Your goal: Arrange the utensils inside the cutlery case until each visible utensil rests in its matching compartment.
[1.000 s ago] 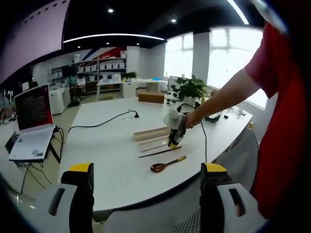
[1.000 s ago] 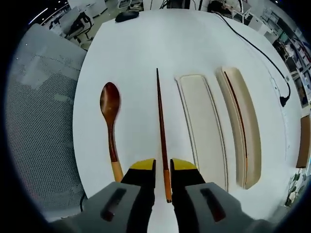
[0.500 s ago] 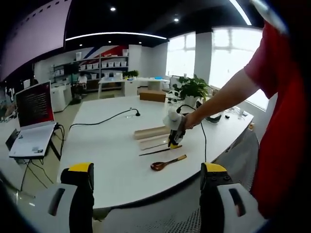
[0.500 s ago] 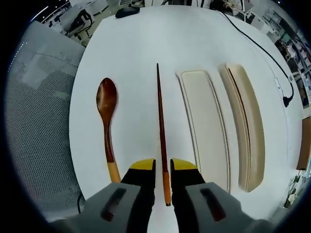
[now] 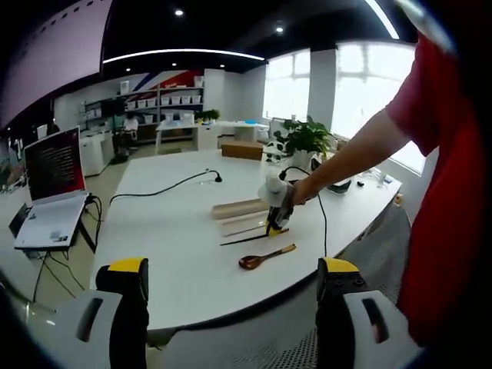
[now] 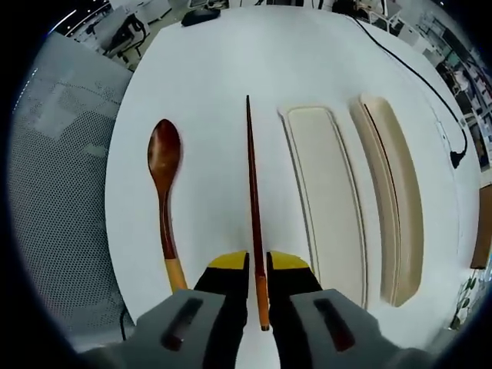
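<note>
In the right gripper view, a dark wooden chopstick (image 6: 251,207) is clamped between the yellow-tipped jaws of the right gripper (image 6: 257,262). The jaws are closed on the chopstick near its lighter butt end, a short stub of which projects back past the fingertips (image 6: 227,261), while the long tapered shaft runs straight ahead over the white table (image 6: 231,69). Whether the far tip touches the table cannot be told. To the left of the shaft, apart from it, a wooden spoon (image 6: 164,192) is laid on the table with its bowl pointing away and its pale handle end just beside the left fingertip. To the right of the shaft, the shallow cream tray of the cutlery case (image 6: 330,204) is seen lying parallel to the chopstick, and beyond it a second cream piece (image 6: 396,196) in which a second chopstick (image 6: 382,184) is lodged along its length. A black cable (image 6: 415,77) is trailed across the far corner.

In the left gripper view, the left gripper (image 5: 234,286) is held well back from the table edge with its two jaws wide apart and nothing between them. Farther off, the right gripper (image 5: 274,201) is seen in a person's hand over the case (image 5: 238,209), with the chopstick (image 5: 244,239) and spoon (image 5: 265,257) below it. A laptop (image 5: 52,184) is seen at the left.
</note>
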Demonstrator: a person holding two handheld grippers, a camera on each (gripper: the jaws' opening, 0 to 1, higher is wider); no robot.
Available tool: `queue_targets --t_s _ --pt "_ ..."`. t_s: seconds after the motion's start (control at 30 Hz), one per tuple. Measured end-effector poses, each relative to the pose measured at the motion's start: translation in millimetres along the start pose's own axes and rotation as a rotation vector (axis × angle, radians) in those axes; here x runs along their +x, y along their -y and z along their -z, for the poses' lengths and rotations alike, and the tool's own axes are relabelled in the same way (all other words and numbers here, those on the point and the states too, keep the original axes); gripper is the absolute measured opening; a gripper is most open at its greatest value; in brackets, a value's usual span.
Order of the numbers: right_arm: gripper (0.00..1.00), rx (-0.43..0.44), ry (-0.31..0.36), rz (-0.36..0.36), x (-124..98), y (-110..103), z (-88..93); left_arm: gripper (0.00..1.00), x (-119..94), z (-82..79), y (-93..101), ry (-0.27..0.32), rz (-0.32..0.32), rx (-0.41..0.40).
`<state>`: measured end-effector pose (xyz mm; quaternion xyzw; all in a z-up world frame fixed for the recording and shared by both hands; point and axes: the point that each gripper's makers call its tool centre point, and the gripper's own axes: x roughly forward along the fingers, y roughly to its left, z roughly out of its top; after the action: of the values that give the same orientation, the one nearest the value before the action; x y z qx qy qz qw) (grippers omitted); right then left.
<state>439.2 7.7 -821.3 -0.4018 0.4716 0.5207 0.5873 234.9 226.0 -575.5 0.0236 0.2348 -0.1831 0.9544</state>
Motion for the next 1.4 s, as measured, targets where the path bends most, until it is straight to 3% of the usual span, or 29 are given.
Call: queue_targets --t_s 0.13,0.57,0.97,1.4 --pt "0.03 -0.042 -0.010 0.018 1 2 0.0 0.93 1 2.1 0.6 -0.007 0.001 -0.001" --pt "0.01 -0.069 -0.025 0.025 -1 4 -0.6 0.93 3 1.3 1.4 -0.006 0.009 -0.001" --pt "0.01 -0.061 -0.025 0.027 -1 2 0.9 0.93 -1 1.7 -1.4 -0.006 0.001 0.000" --pt "0.01 -0.027 0.002 0.044 -18 2 1.6 0.92 3 -5.9 6.5 0.008 0.032 0.035"
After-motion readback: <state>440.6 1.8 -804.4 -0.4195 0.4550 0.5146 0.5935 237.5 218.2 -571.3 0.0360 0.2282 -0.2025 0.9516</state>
